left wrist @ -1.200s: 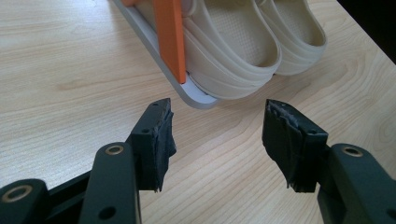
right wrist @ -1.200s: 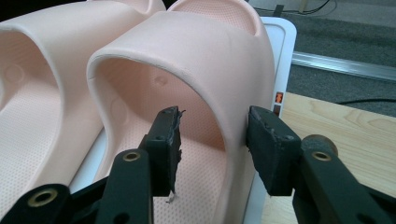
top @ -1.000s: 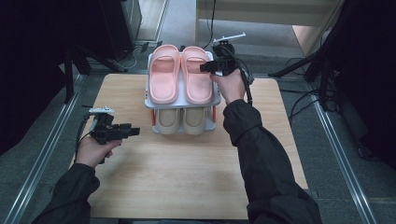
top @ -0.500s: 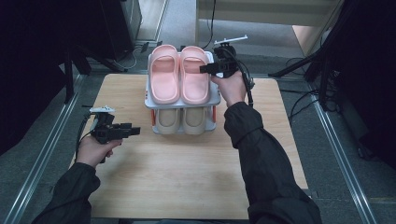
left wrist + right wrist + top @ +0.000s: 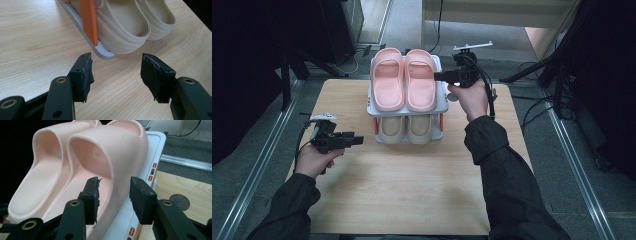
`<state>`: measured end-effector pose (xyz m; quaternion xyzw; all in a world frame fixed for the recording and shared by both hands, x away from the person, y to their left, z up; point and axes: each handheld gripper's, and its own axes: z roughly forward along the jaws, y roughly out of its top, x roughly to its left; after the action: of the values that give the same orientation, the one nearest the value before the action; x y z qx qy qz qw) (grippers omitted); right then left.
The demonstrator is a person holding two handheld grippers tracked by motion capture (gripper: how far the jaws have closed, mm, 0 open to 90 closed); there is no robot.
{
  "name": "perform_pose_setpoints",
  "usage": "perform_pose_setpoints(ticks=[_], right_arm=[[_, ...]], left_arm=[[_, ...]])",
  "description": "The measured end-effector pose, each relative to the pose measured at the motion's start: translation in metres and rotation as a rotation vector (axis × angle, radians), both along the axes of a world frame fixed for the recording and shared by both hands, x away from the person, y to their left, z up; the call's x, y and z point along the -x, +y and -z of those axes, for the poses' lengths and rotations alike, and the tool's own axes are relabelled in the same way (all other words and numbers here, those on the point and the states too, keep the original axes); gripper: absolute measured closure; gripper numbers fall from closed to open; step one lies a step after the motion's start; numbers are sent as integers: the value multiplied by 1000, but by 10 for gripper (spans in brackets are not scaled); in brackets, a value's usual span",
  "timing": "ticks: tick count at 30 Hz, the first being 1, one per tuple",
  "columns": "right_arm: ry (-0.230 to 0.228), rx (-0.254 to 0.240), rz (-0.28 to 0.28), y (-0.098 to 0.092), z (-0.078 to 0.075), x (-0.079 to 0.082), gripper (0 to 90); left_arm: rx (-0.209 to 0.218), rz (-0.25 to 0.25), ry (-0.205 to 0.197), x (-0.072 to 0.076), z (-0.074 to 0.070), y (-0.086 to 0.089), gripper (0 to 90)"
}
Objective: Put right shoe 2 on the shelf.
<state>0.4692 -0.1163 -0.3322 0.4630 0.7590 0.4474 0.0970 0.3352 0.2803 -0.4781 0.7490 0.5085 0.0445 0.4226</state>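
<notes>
A pair of pink slippers (image 5: 404,80) lies on the top shelf of a small white shoe rack (image 5: 408,113). A beige pair (image 5: 407,129) sits on the shelf below. My right gripper (image 5: 437,76) is level at the rack's right side, pointing left. In the right gripper view its jaws (image 5: 114,181) straddle the side wall of the nearer pink slipper (image 5: 120,150). They have just been closing, with a gap still showing at the inner pad. My left gripper (image 5: 357,140) rests open over the table left of the rack. It faces the rack's lower corner (image 5: 102,51) and the beige slippers (image 5: 130,27).
The rack stands at the far middle of a wooden table (image 5: 412,190); an orange upright (image 5: 88,20) joins its shelves. A round hole (image 5: 178,201) is in the tabletop beside the rack. Metal rails run along both table sides, and cables lie on the floor beyond.
The right hand has shifted a little to the right, from over the pink slipper to the rack's right edge, and its jaws have narrowed. The left hand has stayed put.
</notes>
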Motion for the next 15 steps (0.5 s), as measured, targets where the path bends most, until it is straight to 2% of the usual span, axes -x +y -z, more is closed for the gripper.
perform_pose_setpoints(ticks=[8, 15], right_arm=[[-19, -4, -16, -17, 1, 16, 615], [-46, -5, -28, -33, 15, 33, 594]], left_arm=[[0, 11, 7, -5, 1, -4, 424], [1, 18, 13, -11, 2, -8, 421]])
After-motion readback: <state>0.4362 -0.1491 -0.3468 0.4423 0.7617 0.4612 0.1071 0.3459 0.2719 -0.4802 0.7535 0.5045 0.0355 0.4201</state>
